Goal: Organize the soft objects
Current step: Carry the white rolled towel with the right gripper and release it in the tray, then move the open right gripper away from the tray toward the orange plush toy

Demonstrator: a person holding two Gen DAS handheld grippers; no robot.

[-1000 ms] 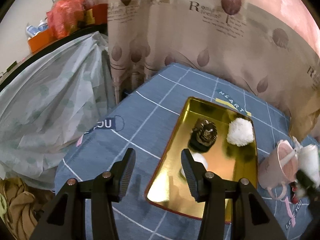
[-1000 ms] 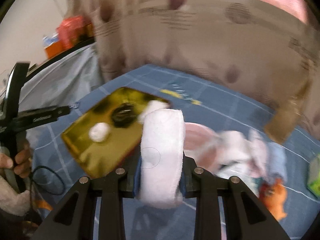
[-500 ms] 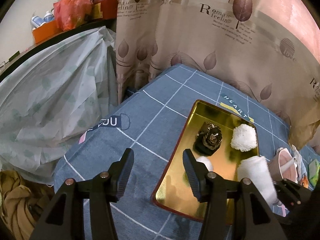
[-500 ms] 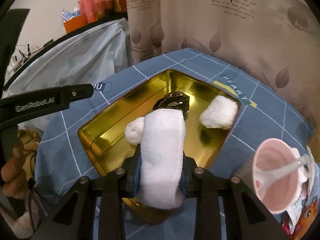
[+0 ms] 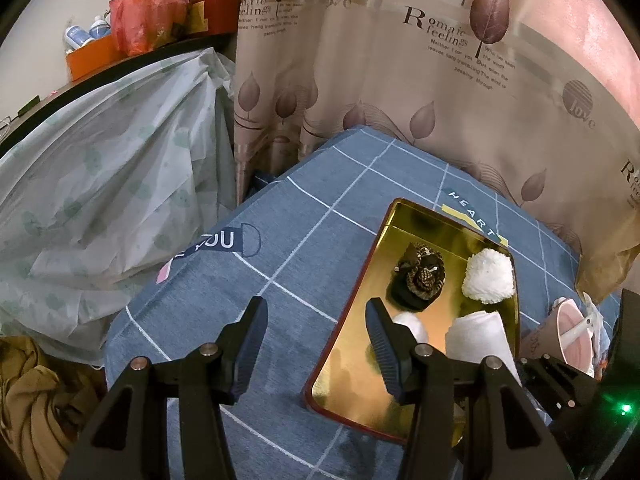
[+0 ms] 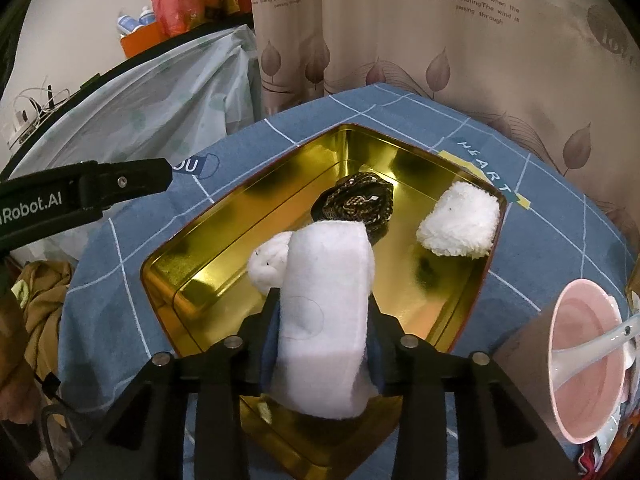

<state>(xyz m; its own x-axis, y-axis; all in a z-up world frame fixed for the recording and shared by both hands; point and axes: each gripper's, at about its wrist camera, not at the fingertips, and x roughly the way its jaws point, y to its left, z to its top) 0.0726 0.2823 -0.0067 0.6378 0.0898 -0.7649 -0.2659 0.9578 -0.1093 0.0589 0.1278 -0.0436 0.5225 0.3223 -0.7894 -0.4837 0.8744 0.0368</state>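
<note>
White rolled towel (image 6: 324, 320) held over gold tray (image 6: 192, 300) between right gripper (image 6: 320, 344) fingers, just been opening. Three soft items already placed in tray. Left gripper (image 5: 316, 344) spread wide, empty.

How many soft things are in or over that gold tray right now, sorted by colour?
White: 3 (fluffy pad, small ball, rolled cloth between the right gripper fingers, over the gold tray)
Dark patterned: 1 (scrunchie)
Total: 4
</note>
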